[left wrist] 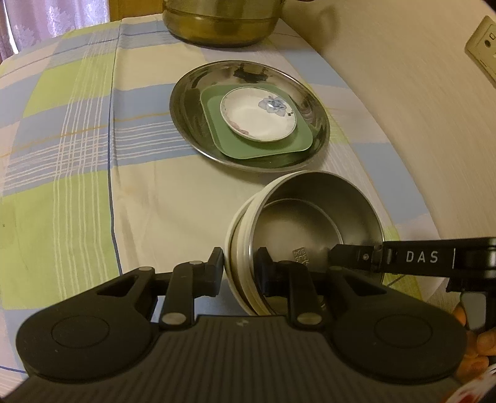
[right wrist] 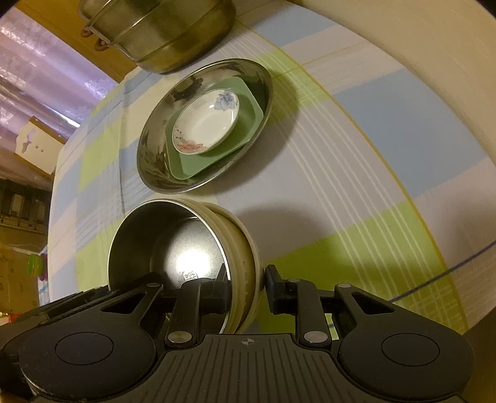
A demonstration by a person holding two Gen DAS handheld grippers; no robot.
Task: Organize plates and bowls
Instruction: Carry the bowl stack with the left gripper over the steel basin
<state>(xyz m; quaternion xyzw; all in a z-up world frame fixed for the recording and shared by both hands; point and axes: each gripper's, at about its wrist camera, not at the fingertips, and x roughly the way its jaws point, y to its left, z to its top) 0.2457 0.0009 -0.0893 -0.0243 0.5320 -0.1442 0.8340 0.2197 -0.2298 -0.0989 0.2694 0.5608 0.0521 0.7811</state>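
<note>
Gripping the near wall of a steel bowl (left wrist: 313, 217) with a cream outside, the left gripper (left wrist: 240, 272) had one finger outside and one inside it, clamped on the rim. From the right, the right gripper (left wrist: 347, 257) reached into the same bowl; in its own view it (right wrist: 245, 286) likewise pinched the bowl's (right wrist: 173, 245) wall between its fingers. The bowl sat tilted above a checked tablecloth (left wrist: 77, 148), just in front of a round steel plate (left wrist: 186, 102). On that plate lay a green square plate (left wrist: 263, 150), and on it a small white dish (left wrist: 257, 119) with a blue flower. Beyond stood a large metal pot (left wrist: 223, 21).
</note>
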